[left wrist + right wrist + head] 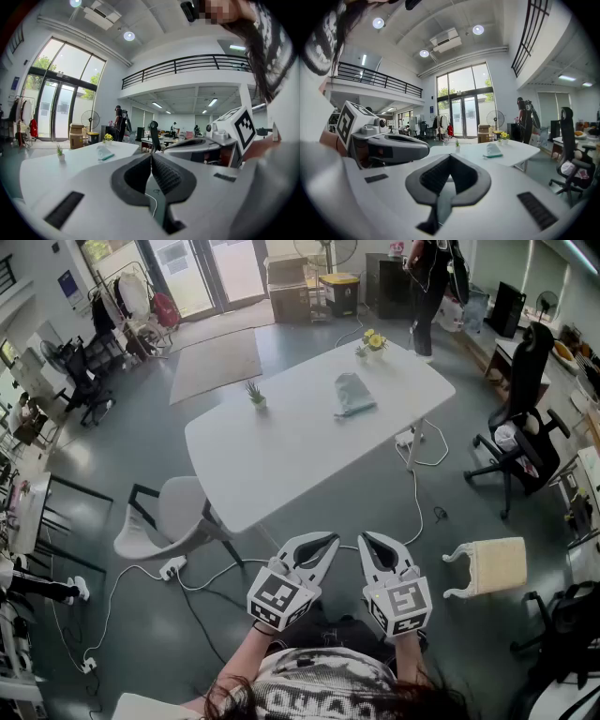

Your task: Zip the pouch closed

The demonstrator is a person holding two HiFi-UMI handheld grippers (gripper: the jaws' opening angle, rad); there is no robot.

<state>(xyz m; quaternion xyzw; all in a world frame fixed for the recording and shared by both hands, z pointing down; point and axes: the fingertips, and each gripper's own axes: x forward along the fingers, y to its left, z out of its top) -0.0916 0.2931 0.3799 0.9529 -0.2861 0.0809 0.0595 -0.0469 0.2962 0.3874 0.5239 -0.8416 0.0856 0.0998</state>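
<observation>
On table (281,456), far right: pouch (354,393), long axis running away.

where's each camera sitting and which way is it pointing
Head view: on the person's head, looking steeply down at the white table with the pouch; shows both forearms, the left gripper and right gripper, both shut.
Left gripper view: on the left gripper, looking along its closed jaws toward the table; right gripper at right.
Right gripper view: on the right gripper, facing the same way; left gripper at left.
Shared: all three see the pouch on the table.
</observation>
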